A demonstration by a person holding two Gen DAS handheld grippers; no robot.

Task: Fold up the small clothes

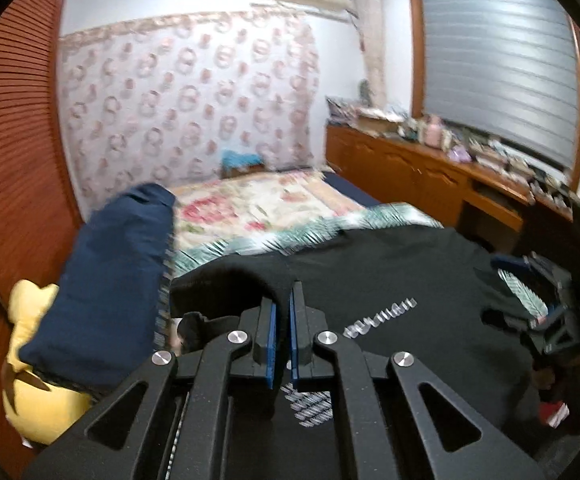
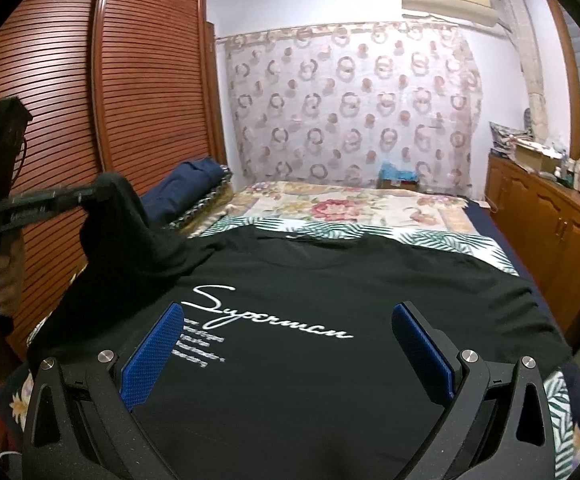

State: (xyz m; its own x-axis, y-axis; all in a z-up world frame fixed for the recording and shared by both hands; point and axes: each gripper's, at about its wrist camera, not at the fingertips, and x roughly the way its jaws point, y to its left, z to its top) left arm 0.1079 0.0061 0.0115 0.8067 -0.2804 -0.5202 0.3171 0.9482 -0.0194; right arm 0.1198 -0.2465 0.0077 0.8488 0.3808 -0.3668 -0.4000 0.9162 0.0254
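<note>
The black T-shirt (image 2: 329, 300) lies flat on the bed (image 2: 429, 240), its white writing facing up. My left gripper (image 1: 283, 312) has its jaws clamped on the shirt's sleeve (image 2: 130, 216) and holds it up off the bed. My right gripper (image 2: 290, 344) hangs over the shirt, jaws wide apart and holding nothing.

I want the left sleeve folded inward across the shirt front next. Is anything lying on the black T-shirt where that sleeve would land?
Nothing visible does. The left gripper is shut on the sleeve of the black T-shirt, lifted off the bed. The shirt front is bare apart from its white print; the open right gripper only hovers at the near hem.
</note>
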